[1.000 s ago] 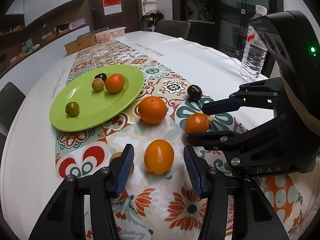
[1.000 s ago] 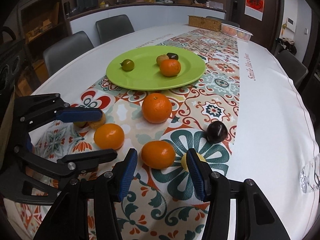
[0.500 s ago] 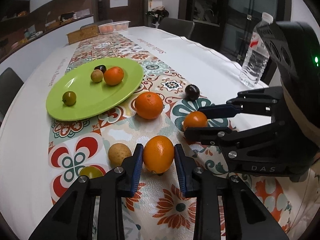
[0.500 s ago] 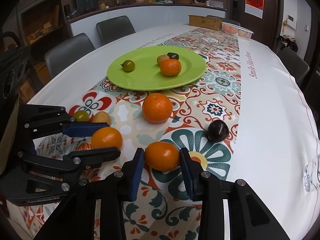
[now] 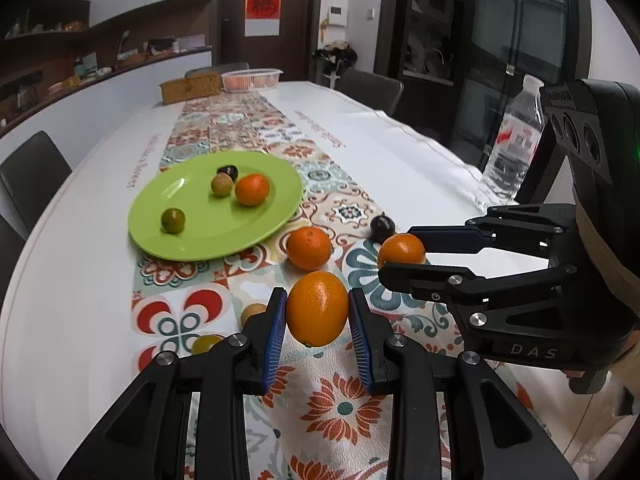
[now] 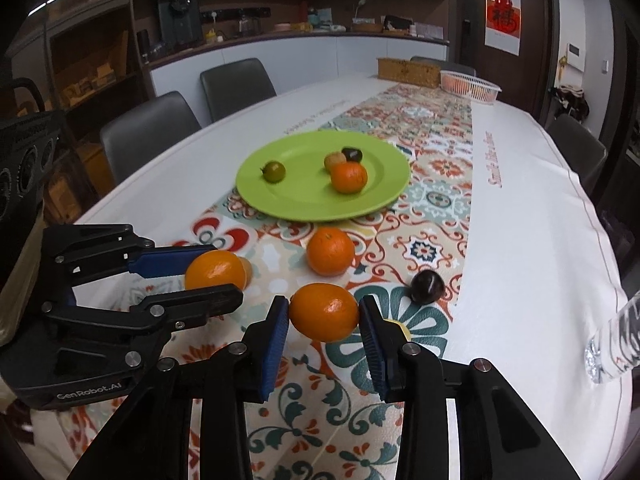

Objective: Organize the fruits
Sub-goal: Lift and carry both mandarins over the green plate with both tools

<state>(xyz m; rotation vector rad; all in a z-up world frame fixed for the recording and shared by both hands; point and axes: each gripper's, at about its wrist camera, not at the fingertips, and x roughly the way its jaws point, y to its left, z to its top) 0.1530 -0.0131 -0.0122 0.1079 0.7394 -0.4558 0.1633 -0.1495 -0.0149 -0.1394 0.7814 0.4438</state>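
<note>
My left gripper [image 5: 317,309] is shut on a large orange [image 5: 317,312], held just above the patterned runner. My right gripper [image 6: 324,313] is shut on a second orange [image 6: 324,319], also lifted. Each gripper shows in the other's view, side by side. Ahead lies a green plate [image 5: 192,236] carrying an orange, a tan fruit, a dark fruit and a small green fruit. Loose on the runner are a third orange [image 5: 309,248], a dark plum [image 5: 382,227], a tan fruit [image 5: 252,314] and a green fruit [image 5: 206,343].
A water bottle [image 5: 510,148] stands at the table's right edge. At the far end are a plastic basket [image 5: 252,79] and a wicker box [image 5: 191,87]. Grey chairs [image 6: 148,136] line the table's sides.
Both grippers closed on their oranges and rose, lifting the fruit off the runner. A tan and a green fruit have come into the left wrist view.
</note>
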